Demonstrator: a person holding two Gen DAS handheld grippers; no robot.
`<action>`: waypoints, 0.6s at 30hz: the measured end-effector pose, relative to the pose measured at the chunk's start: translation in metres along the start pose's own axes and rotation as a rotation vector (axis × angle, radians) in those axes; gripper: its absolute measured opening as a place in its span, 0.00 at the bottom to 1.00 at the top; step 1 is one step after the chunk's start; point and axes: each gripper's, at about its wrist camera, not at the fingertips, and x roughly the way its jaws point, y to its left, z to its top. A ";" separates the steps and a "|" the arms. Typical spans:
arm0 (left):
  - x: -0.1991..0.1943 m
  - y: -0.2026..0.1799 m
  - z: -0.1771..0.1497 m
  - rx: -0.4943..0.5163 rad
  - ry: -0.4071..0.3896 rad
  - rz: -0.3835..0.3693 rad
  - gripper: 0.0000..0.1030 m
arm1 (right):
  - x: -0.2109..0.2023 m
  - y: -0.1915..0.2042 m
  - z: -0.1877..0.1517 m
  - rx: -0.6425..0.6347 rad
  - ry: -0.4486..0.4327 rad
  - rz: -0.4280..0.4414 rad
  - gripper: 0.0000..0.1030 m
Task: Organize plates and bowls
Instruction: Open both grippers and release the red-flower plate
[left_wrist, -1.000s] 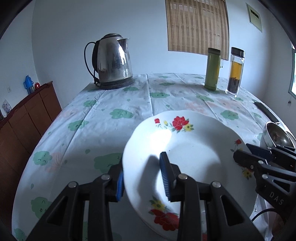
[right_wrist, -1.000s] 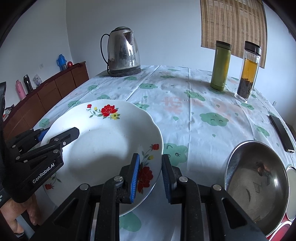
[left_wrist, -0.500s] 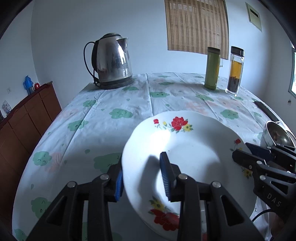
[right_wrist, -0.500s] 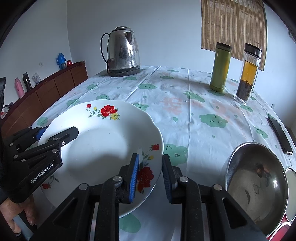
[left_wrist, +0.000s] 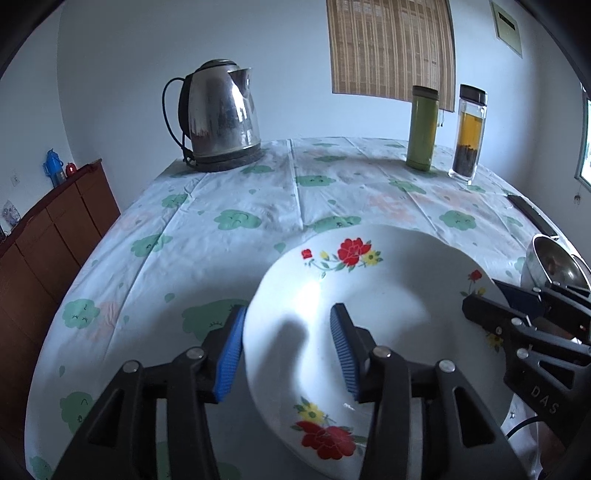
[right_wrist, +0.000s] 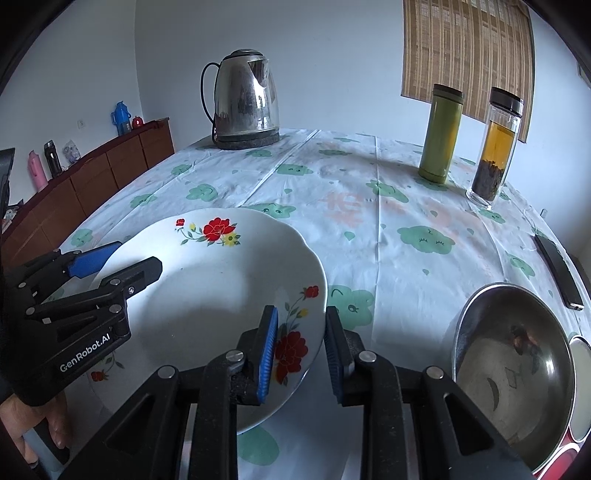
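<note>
With the floral plate (right_wrist: 207, 291) resting on the tablecloth (right_wrist: 406, 221), the left gripper (left_wrist: 286, 350) is opening off its rim while the right gripper (right_wrist: 299, 350) clamps the lower-centre edge, likely steadying it.

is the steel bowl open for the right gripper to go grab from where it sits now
Probably not yet. The right gripper has the floral plate's rim between its pads, and the left gripper's jaws are opening. Otherwise yes: the steel bowl sits just right of it, with nothing between them.
</note>
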 end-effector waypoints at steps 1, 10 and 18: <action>0.000 0.000 0.000 -0.004 0.000 -0.004 0.44 | 0.000 0.000 0.000 0.000 0.000 -0.001 0.26; -0.005 0.003 0.000 -0.009 -0.030 -0.017 0.57 | -0.001 0.002 0.000 -0.015 -0.005 -0.008 0.28; -0.008 0.009 0.000 -0.040 -0.046 -0.022 0.70 | -0.014 0.010 0.002 -0.037 -0.076 0.003 0.51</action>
